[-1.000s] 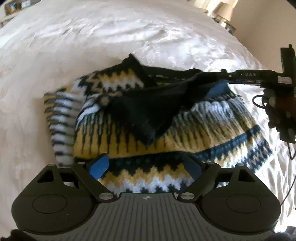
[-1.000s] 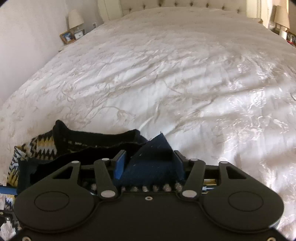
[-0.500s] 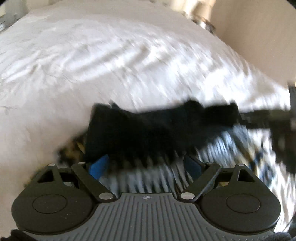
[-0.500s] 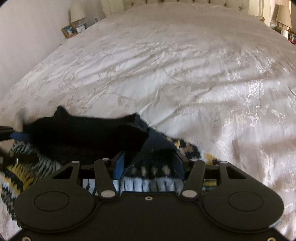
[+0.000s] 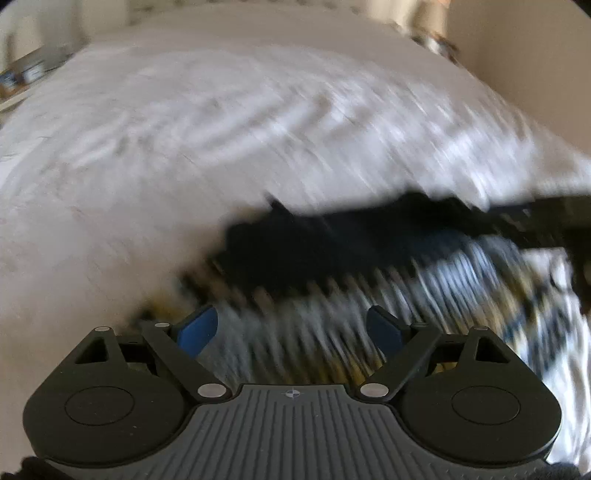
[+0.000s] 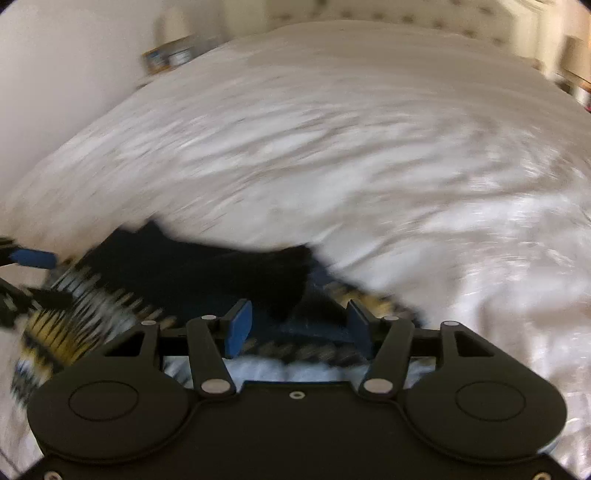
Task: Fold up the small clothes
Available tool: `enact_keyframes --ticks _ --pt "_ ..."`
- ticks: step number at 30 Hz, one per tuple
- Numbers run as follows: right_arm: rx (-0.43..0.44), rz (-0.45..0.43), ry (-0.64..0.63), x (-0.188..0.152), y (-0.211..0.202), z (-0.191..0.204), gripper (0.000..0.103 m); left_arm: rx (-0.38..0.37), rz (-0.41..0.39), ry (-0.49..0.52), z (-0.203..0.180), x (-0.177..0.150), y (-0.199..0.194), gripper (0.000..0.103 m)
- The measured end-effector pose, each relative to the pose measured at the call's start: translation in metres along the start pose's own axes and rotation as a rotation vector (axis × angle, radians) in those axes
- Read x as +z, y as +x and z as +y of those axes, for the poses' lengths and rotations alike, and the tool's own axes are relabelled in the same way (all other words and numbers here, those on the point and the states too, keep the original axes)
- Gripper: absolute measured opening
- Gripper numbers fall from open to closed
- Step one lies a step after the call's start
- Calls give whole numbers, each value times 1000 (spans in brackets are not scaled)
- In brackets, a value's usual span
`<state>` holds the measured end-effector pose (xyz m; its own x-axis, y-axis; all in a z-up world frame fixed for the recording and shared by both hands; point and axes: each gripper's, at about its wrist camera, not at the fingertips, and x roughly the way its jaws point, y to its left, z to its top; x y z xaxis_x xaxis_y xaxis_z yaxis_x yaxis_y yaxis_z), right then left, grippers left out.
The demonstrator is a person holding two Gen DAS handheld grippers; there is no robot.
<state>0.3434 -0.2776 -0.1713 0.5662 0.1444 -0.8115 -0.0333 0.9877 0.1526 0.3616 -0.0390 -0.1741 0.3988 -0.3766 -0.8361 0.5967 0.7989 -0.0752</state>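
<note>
A small knitted sweater (image 5: 332,295) in black, yellow and white zigzag bands lies on the white bed, its black collar part (image 5: 314,240) folded on top. Both views are motion-blurred. My left gripper (image 5: 291,328) is open, jaws wide, just above the sweater's near edge. My right gripper (image 6: 299,325) is open over the sweater (image 6: 92,317), with dark cloth (image 6: 207,273) between and beyond its blue pads, not pinched. The right gripper shows at the far right of the left wrist view (image 5: 546,221).
The white embroidered bedspread (image 6: 369,166) stretches wide beyond the sweater. A bedside table with picture frames (image 6: 170,55) stands at the far left by the wall. A tufted headboard (image 6: 406,14) is at the back.
My right gripper has let go of the dark cloth it held and opened wider. Both grippers swept forward over the sweater; the collar part now lies flatter on top.
</note>
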Motion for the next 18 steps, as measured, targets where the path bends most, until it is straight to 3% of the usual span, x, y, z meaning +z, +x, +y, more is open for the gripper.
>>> enact_keyframes --ticks 5,8,11,18 --pt "95 71 -150 -25 1 50 62 -32 147 150 -30 -53 9 88" --pt "116 98 -199 -34 4 61 63 -27 179 196 -30 -73 8 88" --pt "90 127 -233 -31 13 51 65 -43 178 156 -20 -79 0 88" --pt "-50 186 -163 -13 43 -7 69 -71 193 125 -8 -87 -8 88"
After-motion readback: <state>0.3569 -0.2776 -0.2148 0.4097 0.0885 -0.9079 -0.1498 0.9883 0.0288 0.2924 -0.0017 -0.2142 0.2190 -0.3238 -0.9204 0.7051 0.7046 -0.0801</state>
